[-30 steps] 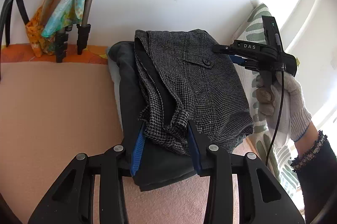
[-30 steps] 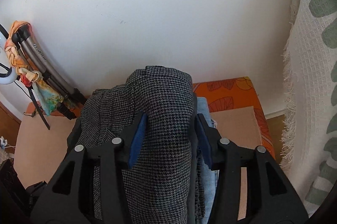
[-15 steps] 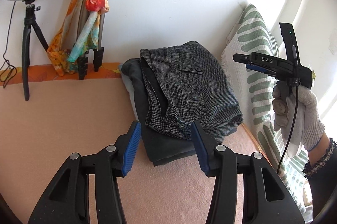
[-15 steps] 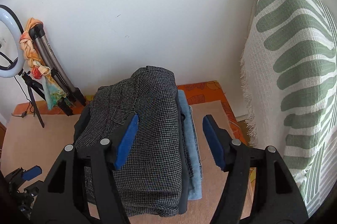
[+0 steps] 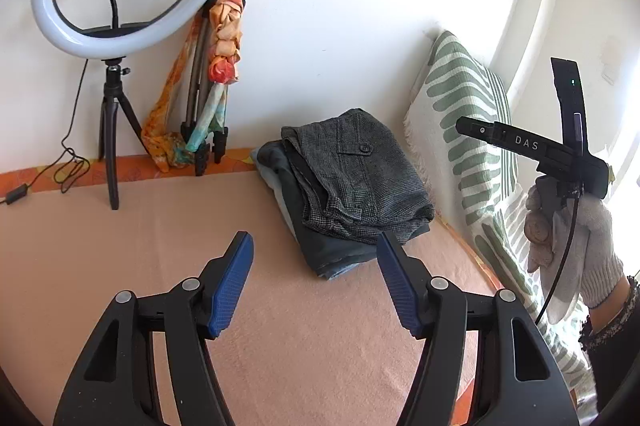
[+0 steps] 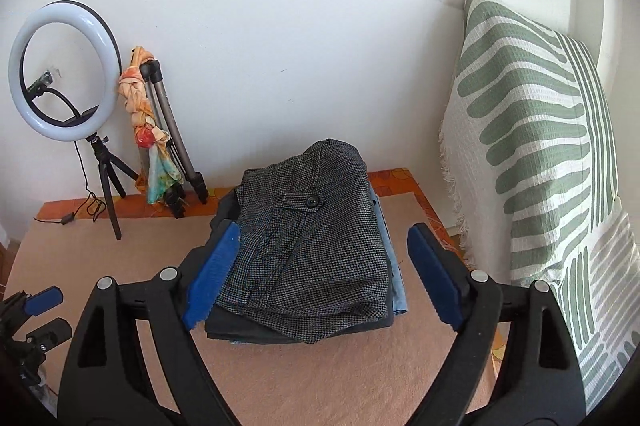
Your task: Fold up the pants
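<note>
Both tongs, left (image 5: 314, 280) and right (image 6: 324, 278), are released; the soft, thick folded pants (image 6: 316, 246) are best taken at the folded edge.

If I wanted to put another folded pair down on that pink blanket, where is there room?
The widest bare stretch of the pink blanket lies between the ring light tripod and the pile of folded pants, and forward to the open left tool. It is tight between the pile and the green-striped cushion.
</note>
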Tool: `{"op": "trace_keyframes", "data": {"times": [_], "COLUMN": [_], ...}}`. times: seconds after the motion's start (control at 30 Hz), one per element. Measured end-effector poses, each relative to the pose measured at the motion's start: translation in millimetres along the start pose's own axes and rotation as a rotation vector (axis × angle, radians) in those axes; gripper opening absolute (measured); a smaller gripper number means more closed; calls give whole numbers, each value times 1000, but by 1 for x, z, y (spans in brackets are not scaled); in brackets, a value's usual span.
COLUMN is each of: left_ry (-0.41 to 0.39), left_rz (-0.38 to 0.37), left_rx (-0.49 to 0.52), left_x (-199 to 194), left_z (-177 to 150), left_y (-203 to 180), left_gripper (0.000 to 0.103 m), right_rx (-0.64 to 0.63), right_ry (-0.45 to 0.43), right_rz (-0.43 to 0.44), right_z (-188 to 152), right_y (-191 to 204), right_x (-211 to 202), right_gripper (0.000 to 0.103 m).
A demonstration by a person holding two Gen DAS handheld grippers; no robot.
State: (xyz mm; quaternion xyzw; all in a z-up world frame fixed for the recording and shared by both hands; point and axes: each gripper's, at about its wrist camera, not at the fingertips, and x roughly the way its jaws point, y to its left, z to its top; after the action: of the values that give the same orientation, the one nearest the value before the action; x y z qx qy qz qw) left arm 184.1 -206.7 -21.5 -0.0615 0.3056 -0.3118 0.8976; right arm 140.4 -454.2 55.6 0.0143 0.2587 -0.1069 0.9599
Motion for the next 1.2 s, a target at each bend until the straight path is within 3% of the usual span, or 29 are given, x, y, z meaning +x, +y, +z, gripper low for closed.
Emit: {"op": "trace_keyframes", "data": {"times": [0.17, 0.37, 0.5, 0.83, 1.2], "left_ry": [-35, -28, -39, -49, -56], "left_rz": [6, -26, -25, 46, 70], "left_rx": [38, 48, 104, 104, 169], "left_x": [-34, -67, -87, -97, -88], "left_z": [-11, -23, -35, -60, -74], "left_y": [5, 11, 11, 29, 45], "left_gripper": [70, 71, 82, 87, 87], "right_rx": [4, 9, 14, 57, 39], "right_ry": [-67, -85, -101, -92, -120], "right_rz": [0, 22, 2, -1, -32], "right_z": [-17, -42, -64, -117, -139], "right_y": [28, 59, 75, 100, 112], "right_x": [-42, -76, -95, -104, -96], "right_gripper": [99, 101, 103, 103, 103]}}
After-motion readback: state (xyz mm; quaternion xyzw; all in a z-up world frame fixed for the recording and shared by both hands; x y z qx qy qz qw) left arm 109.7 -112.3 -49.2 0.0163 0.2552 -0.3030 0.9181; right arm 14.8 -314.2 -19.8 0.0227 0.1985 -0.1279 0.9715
